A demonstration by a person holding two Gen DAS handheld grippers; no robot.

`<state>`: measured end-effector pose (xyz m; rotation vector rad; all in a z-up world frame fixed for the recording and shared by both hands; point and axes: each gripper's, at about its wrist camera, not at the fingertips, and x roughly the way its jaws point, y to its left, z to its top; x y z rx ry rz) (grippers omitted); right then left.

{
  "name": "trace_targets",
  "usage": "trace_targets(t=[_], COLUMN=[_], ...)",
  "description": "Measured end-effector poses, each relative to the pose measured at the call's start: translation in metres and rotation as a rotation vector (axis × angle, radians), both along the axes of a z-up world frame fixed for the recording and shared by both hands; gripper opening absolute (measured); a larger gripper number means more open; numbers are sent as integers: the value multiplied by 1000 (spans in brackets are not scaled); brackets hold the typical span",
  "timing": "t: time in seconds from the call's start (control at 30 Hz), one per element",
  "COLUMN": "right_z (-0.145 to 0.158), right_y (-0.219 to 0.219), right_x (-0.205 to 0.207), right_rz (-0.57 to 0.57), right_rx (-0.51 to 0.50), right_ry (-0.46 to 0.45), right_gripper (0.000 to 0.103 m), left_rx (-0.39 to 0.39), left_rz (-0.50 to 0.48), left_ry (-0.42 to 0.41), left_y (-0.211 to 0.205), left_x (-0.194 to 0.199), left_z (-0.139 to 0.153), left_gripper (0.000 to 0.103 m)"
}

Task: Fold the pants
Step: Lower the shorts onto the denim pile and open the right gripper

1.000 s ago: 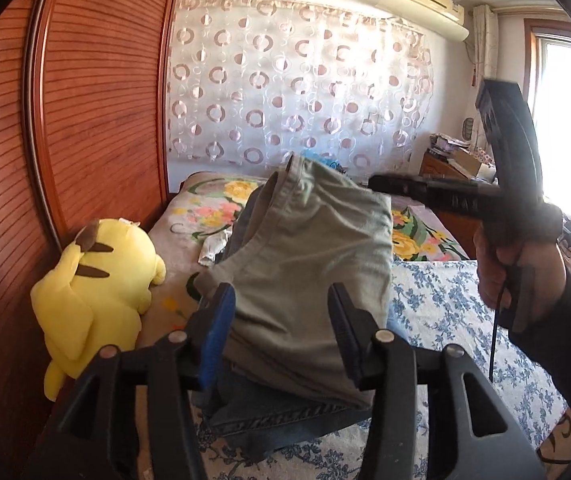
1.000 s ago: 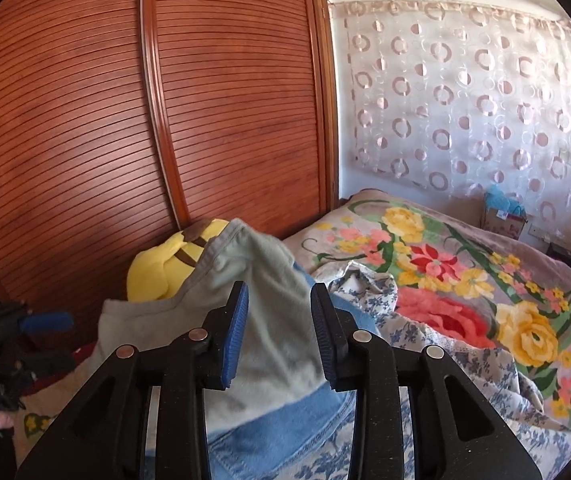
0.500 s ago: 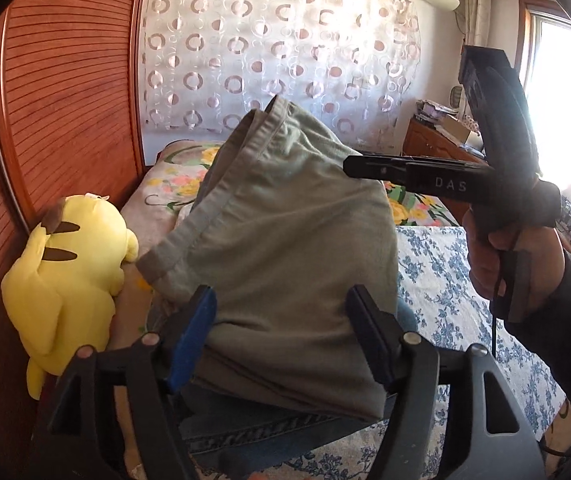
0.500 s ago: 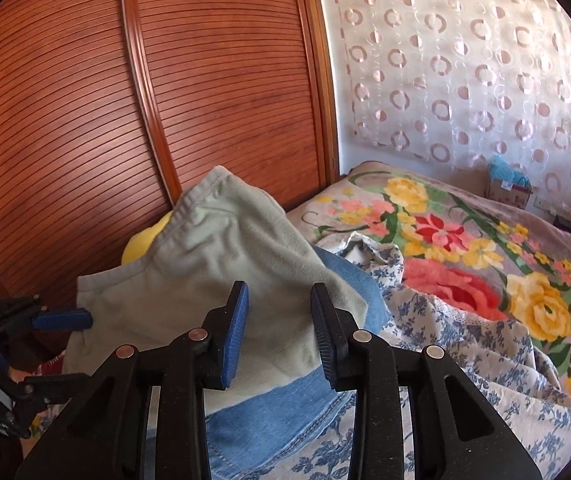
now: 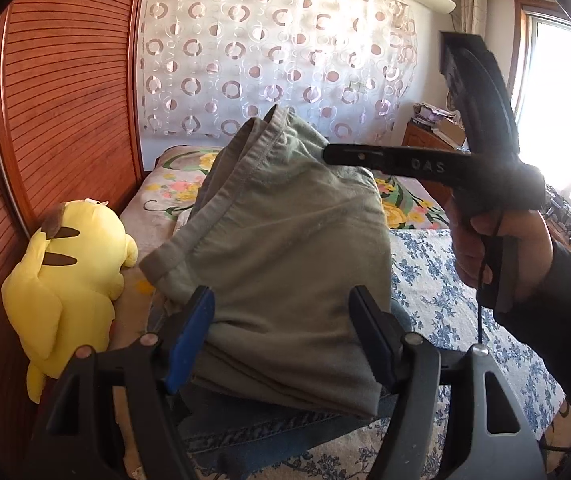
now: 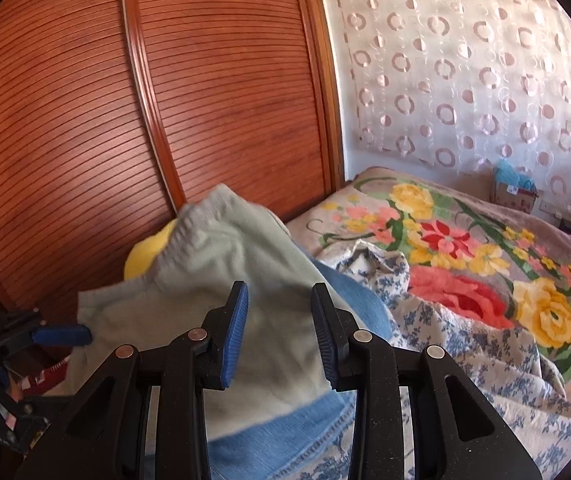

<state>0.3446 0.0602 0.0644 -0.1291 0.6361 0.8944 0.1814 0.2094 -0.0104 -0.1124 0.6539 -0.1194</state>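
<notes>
Folded grey-green pants [image 5: 285, 260] rest with their near end on blue jeans [image 5: 245, 440] on the bed, the far hem tilted up. My left gripper [image 5: 281, 340] is open, its fingers wide on either side of the pants' near end without squeezing. In the right wrist view my right gripper [image 6: 279, 336] is shut on the pants [image 6: 225, 264], with cloth filling the gap between its pads. Seen side-on in the left wrist view, the right gripper [image 5: 331, 155] reaches over the pants' far right edge, carried by a hand [image 5: 497, 248]. The left gripper's blue pad [image 6: 61, 336] shows at the pants' far corner.
A yellow plush toy [image 5: 69, 276] leans on the slatted wooden wardrobe door [image 6: 165, 100] left of the pants. The bed has a blue-flowered cover [image 5: 437, 292] and a bright rose blanket [image 6: 465, 264]. A ring-patterned curtain [image 5: 285, 60] hangs behind.
My left gripper's jaws have spread apart and let go of the pants' near end. Both grippers have sunk a little with the pants toward the jeans. The right grip is unchanged.
</notes>
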Motion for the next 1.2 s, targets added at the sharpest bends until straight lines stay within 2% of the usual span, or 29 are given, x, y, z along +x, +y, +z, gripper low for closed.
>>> trace_targets(t=[0.13, 0.23, 0.33, 0.6, 0.9, 1.07, 1.2], right_z=[7, -3, -11, -1, 4, 10, 16], right_y=[31, 50, 50, 10, -64, -107, -138], right_x=[12, 28, 37, 0, -44, -66, -83], right_rz=[35, 11, -4, -33, -101, -153, -195], right_rx=[-17, -80, -78, -35, -11, 5, 12], right_ry=[10, 61, 97, 27, 27, 12, -12], right_gripper=[32, 32, 32, 32, 32, 34, 37], left_rx=[11, 17, 8, 31, 87, 91, 92], left_rz=[16, 34, 46, 50, 1, -39, -57], left_ry=[-4, 9, 10, 3, -7, -47, -103], left_y=[6, 10, 14, 4, -37, -65, -87], left_x=[-5, -5, -7, -12, -20, -27, -34], left_z=[2, 0, -2, 5, 19, 29, 41], left_gripper=[69, 69, 69, 69, 72, 78, 78])
